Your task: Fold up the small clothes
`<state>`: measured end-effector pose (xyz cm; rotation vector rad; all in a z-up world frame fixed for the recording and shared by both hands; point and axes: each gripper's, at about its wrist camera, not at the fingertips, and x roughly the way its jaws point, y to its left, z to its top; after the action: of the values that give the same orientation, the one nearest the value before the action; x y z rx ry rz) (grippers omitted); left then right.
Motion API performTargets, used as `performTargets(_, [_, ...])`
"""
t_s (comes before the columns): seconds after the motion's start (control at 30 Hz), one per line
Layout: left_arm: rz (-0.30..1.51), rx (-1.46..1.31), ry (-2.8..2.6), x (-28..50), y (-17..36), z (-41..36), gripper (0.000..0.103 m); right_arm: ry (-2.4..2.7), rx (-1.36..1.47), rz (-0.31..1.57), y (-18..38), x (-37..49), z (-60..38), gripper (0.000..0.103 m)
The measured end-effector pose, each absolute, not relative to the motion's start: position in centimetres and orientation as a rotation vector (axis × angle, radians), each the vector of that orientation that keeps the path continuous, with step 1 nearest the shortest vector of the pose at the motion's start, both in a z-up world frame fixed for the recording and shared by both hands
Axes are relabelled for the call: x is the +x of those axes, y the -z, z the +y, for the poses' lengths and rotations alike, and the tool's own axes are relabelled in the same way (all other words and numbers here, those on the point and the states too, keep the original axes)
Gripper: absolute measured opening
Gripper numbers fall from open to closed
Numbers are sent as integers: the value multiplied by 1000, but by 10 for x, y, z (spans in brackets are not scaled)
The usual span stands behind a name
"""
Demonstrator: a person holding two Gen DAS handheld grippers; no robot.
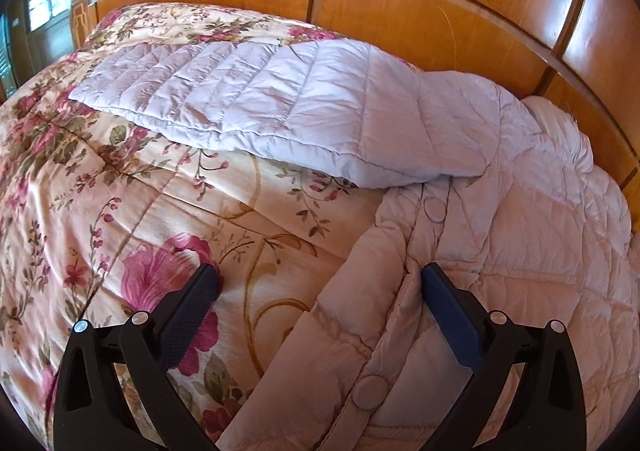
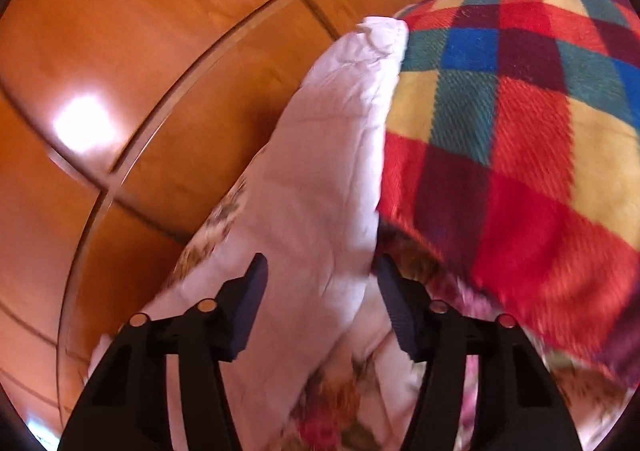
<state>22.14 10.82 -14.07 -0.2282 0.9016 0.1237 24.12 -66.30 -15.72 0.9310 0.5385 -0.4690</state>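
Observation:
A pale pink quilted puffer jacket (image 1: 500, 235) lies on the floral bedspread (image 1: 100, 191). One sleeve (image 1: 248, 103) stretches out to the left across the bed. Round snap buttons (image 1: 372, 393) run along its front edge. My left gripper (image 1: 318, 285) is open, its jaws straddling the jacket's front edge just above the fabric. In the right wrist view a pale part of the jacket (image 2: 320, 179) runs away from me along the bed's edge. My right gripper (image 2: 320, 271) is open over it and holds nothing. That view is blurred.
A glossy wooden wardrobe wall (image 1: 400, 11) stands right behind the bed and also shows in the right wrist view (image 2: 140, 71). A bright checked fleece blanket (image 2: 520, 111) lies on the bed to the right of the jacket. A window (image 1: 48, 3) is far left.

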Motion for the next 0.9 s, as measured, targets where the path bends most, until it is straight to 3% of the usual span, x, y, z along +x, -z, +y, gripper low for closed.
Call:
performTargets(0.03, [910, -225, -118, 223, 142, 107, 100, 475, 953, 534, 161, 245, -669, 46])
performTargets(0.1, [917, -226, -114, 224, 143, 107, 100, 472, 983, 522, 166, 249, -676, 21])
performTargets(0.17, [915, -230, -111, 224, 143, 107, 100, 448, 1016, 520, 170, 253, -681, 5])
performTargets(0.37, [913, -234, -107, 224, 144, 109, 100, 415, 986, 444, 142, 243, -678, 3])
performTargets(0.63, [884, -280, -86, 220, 142, 114, 100, 372, 764, 332, 58, 234, -633, 3])
performTargets(0.9, [860, -314, -73, 216, 141, 117, 100, 232, 407, 274, -22, 245, -509, 3])
